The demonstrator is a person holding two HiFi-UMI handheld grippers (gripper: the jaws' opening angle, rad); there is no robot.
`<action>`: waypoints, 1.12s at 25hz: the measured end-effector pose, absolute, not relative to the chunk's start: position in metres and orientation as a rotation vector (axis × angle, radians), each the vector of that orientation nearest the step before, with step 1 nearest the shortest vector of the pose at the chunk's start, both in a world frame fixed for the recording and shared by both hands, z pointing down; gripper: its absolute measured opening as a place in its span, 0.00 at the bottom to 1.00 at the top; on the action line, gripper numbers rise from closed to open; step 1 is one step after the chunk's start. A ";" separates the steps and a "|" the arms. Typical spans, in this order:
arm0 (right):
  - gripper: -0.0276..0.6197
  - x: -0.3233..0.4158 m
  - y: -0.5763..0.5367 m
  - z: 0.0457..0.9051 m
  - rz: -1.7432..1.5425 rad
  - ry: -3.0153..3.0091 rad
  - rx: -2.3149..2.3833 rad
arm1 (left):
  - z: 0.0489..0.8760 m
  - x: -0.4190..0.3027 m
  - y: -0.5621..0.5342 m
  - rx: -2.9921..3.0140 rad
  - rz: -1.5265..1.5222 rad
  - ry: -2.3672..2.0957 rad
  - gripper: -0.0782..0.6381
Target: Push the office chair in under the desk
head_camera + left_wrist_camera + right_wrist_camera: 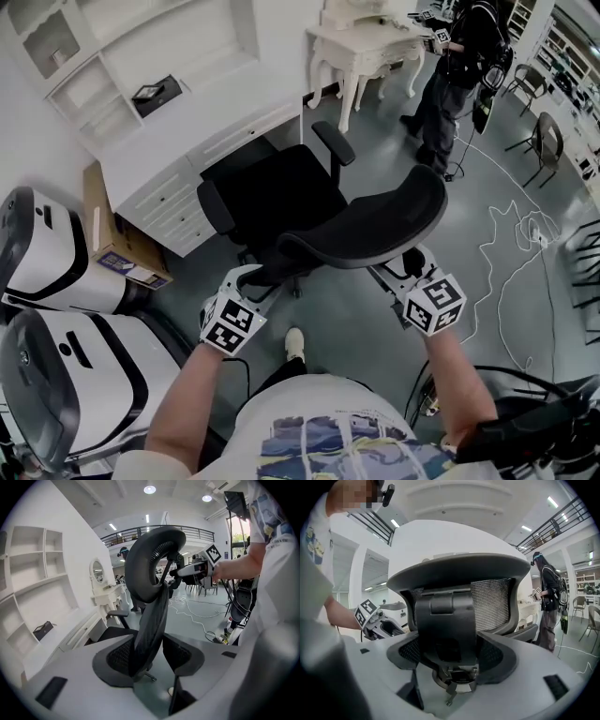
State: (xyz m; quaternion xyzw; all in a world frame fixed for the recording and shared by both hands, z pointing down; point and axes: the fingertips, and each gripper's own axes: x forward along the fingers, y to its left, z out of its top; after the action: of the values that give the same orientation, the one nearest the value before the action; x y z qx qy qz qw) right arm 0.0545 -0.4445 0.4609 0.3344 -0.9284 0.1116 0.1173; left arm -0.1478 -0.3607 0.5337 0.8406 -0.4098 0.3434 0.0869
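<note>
Head view: the office chair (281,206) stands with its seat's far edge at the opening of the white table (187,131) and its backrest towards the person. The backrest rim covers the tips of the left tool (248,279) and the right tool (392,272), one at each end of it, both forearms stretched forward. A cardboard box (98,211) beside the table holds flat packets, cut off by a white machine. A dark bag (150,94) lies on a shelf.

Left gripper view: the left tool (150,660) stands open round the backrest's side edge, which lies against one pad with a gap to the other. The lower chair is hidden.

Right gripper view: the right tool (450,653) is closed on the dark bracket behind the backrest, with a pad on either side. The seat is hidden.
</note>
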 end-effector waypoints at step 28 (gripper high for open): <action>0.57 0.028 -0.562 0.463 0.320 -2.751 0.912 | 0.533 -0.166 -0.457 2.552 0.910 -1.109 0.36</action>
State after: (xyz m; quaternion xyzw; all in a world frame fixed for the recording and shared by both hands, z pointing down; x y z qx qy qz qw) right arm 0.0280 -0.5620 0.4635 0.3109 -0.9374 0.1092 0.1126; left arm -0.1657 -0.4572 0.5326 0.8667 -0.3768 0.3091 0.1068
